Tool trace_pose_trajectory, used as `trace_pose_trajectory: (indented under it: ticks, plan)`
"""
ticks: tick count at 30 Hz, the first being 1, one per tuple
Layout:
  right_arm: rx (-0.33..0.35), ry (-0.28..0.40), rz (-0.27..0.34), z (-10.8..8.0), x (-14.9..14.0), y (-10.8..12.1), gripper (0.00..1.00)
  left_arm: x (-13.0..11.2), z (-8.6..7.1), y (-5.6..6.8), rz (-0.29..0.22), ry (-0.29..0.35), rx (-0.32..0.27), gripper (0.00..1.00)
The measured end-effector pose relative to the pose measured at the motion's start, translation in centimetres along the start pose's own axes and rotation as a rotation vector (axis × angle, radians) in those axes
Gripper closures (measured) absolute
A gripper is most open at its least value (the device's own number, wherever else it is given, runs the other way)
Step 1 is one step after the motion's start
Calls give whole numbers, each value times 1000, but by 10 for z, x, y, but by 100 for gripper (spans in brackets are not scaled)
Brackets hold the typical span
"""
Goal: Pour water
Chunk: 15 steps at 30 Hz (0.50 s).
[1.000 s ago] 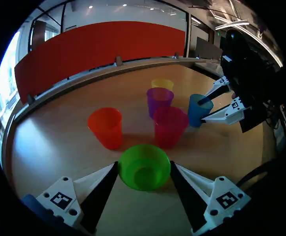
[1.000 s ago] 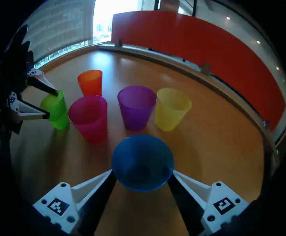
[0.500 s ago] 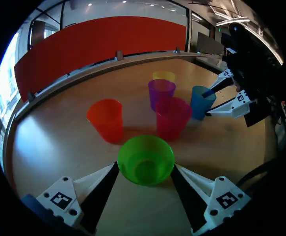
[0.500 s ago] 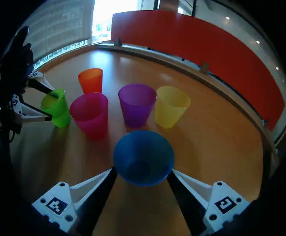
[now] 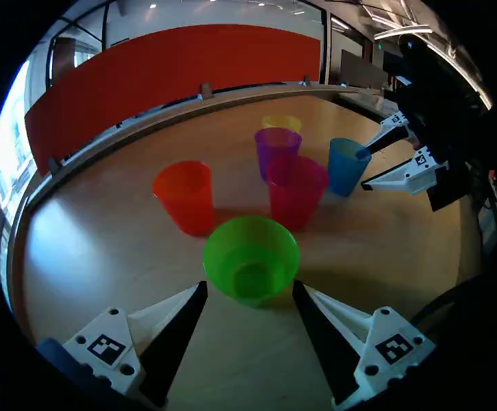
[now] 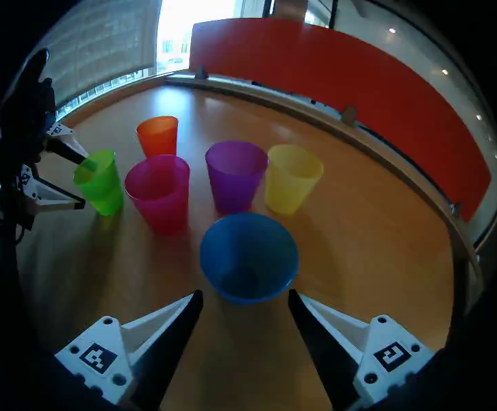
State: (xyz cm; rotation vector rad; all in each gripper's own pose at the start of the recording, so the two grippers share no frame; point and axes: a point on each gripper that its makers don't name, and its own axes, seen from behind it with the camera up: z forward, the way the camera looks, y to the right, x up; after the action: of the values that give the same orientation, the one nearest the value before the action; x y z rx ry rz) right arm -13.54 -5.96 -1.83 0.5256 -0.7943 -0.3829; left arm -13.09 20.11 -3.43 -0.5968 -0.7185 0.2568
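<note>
Green cup (image 5: 250,259) upright on the table (image 5: 98,260), just ahead of your open left gripper (image 5: 248,285)
In the left gripper view your fingers are spread wide and grip nothing, their tips just short of the cup's sides; beyond it stand an orange cup (image 5: 183,195), a pink cup (image 5: 295,190), a purple cup (image 5: 276,146) and a yellow cup (image 5: 281,122), and a blue cup (image 5: 346,166) at the right sits at the tips of your right gripper (image 5: 365,169). In the right gripper view those fingers are likewise apart and empty, the blue cup upright just past their tips, the pink, purple and yellow cups in a row behind it, the green cup off to the left
</note>
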Motion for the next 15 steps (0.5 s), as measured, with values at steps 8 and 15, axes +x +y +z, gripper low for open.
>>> trace_pose_trajectory:
  ticks: [8, 15]
  plan:
    - [-28, -1, 21, -16, -10, 1, 4, -7, -14, -7, -3, 1, 27, 8]
    - [-65, 19, 68, -32, -12, 1, 3, -8, -30, -20, -31, 23, 72, 8]
